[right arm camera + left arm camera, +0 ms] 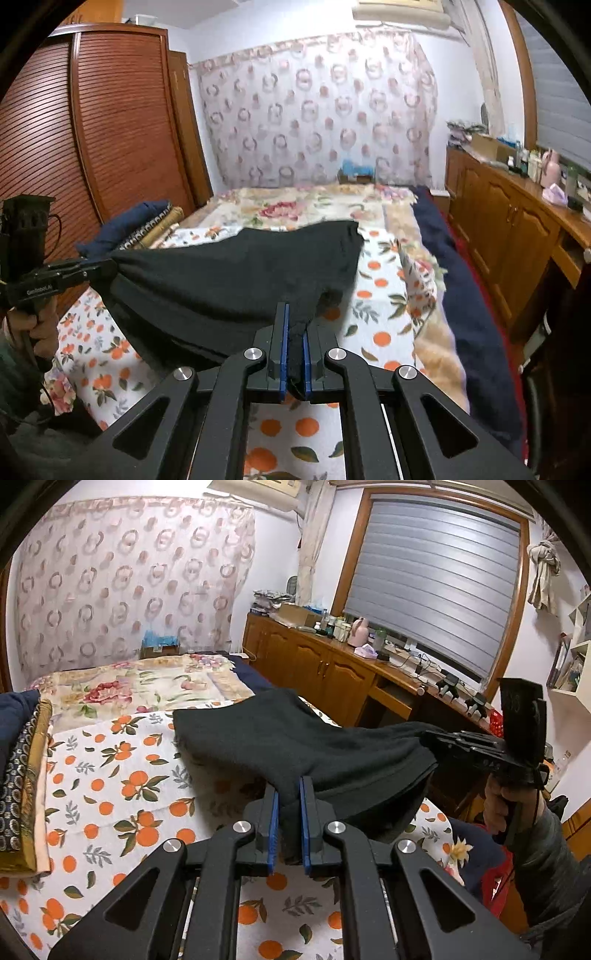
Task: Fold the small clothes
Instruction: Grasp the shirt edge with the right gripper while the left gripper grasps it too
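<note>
Now both clamped: left claw pinching one near corner of the black garment, right claw pinching the other. Stretched between the two and lifted above the orange-print sheet on the bed, far edge drooping toward the floral blanket. Wooden cabinet at right.

Bed bears orange-print sheet, floral blanket, dark garment
</note>
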Motion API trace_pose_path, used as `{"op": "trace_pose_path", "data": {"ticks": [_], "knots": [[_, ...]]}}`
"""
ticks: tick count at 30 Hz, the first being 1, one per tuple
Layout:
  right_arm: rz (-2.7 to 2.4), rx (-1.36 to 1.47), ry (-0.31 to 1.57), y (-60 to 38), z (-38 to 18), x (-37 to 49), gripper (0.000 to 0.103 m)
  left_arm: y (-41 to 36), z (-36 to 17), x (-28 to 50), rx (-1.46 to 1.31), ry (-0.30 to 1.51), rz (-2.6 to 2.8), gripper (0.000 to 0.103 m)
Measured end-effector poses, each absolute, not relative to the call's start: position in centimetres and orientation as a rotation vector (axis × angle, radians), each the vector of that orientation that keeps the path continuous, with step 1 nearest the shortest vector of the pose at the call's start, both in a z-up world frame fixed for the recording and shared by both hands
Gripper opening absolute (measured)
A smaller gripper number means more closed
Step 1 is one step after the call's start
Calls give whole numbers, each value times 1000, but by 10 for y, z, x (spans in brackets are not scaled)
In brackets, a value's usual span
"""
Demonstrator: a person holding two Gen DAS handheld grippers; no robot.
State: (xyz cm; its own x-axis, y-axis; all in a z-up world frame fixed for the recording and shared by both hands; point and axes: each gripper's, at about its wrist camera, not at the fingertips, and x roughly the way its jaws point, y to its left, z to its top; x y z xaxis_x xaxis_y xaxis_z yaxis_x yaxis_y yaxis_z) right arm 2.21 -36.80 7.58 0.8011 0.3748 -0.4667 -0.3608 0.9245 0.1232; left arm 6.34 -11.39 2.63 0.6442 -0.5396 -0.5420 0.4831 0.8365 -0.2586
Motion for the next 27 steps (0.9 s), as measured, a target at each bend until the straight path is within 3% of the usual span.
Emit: {"op": "trace_pose_path", "data": {"ticks": [16,27], "knots": [[410,22,524,-365,65,52,6,-113,11,86,-65,689,-549,11],[419,10,486,-360,82,94,6,-113,24,141,-70,684,-525,11]]}}
